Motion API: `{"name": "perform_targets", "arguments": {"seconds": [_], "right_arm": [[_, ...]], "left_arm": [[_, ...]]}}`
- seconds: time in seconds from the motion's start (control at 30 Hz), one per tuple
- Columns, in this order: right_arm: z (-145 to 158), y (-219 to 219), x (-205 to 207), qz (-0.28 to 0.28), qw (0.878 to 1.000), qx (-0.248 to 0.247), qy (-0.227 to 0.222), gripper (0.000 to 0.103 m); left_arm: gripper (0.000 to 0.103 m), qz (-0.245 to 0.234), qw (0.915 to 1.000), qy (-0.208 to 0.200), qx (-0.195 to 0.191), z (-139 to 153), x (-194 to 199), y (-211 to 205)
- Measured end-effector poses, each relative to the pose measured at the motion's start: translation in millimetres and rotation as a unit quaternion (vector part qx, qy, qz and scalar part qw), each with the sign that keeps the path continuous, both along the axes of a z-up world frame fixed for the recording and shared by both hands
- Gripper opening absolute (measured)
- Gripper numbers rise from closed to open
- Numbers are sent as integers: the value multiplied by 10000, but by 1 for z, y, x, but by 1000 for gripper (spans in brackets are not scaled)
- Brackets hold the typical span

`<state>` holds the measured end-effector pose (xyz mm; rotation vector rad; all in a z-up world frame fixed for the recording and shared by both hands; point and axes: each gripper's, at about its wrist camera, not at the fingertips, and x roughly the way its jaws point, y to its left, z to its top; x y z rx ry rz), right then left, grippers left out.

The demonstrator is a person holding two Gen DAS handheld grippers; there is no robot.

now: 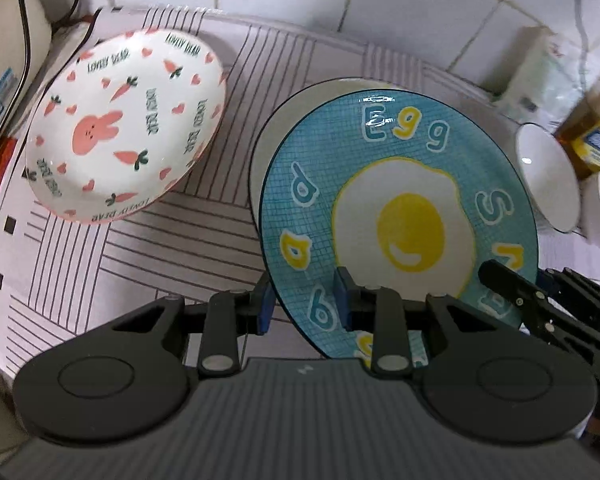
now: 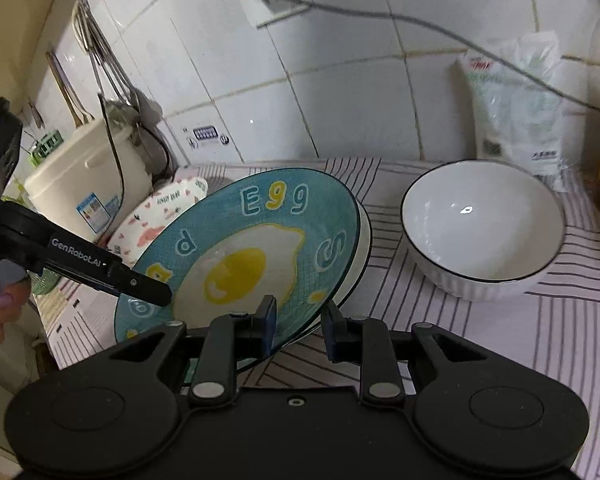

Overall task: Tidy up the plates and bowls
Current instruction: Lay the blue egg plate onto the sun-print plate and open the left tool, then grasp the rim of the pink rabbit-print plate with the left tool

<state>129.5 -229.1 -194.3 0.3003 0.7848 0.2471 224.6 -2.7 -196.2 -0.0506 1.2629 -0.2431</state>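
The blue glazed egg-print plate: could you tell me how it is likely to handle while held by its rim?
The blue glazed egg-print plate looks stiff and breakable. Its glossy glaze probably makes it slippery. Both grippers, left and right, pinch only its rim, so it may pivot.

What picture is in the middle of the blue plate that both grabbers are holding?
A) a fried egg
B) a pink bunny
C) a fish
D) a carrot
A: the blue plate, clamped at its rim by the left gripper and the right gripper, shows a fried egg with a yellow yolk and the word "Egg".
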Motion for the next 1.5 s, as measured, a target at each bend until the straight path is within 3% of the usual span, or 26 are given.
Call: {"name": "perform_targets", "arguments": {"seconds": [0.1,0.23,0.4,0.57,0.93,1.23,1.3,1.5], "right_arm": [[-8,2,9,55,9999,-88,83,29],[-9,-6,18,-80,9998,150,107,29],[-3,12,21,136,9984,-516,209,29],[1,19,24,-37,9959,-806,415,30],[-4,34,32,-283,9905,-1152,691,42],[-11,45,29,-424,9853,-1588,469,42],[-14,53,28,-416,9815,-1825,406,43],[-5,53,24,-729,9821,-1683,421,43]], "left_arm": [[29,92,9998,126,-113,-6,5,1],[29,178,9994,247,-182,-9,9,2],[30,281,9982,514,-84,-14,15,1],[30,252,9979,584,139,-14,19,-7],[29,271,9963,632,517,-10,22,-19],[23,105,9959,354,826,-8,18,-28],[23,79,9966,361,740,-7,18,-25],[21,-226,9977,358,534,3,16,-12]]}}
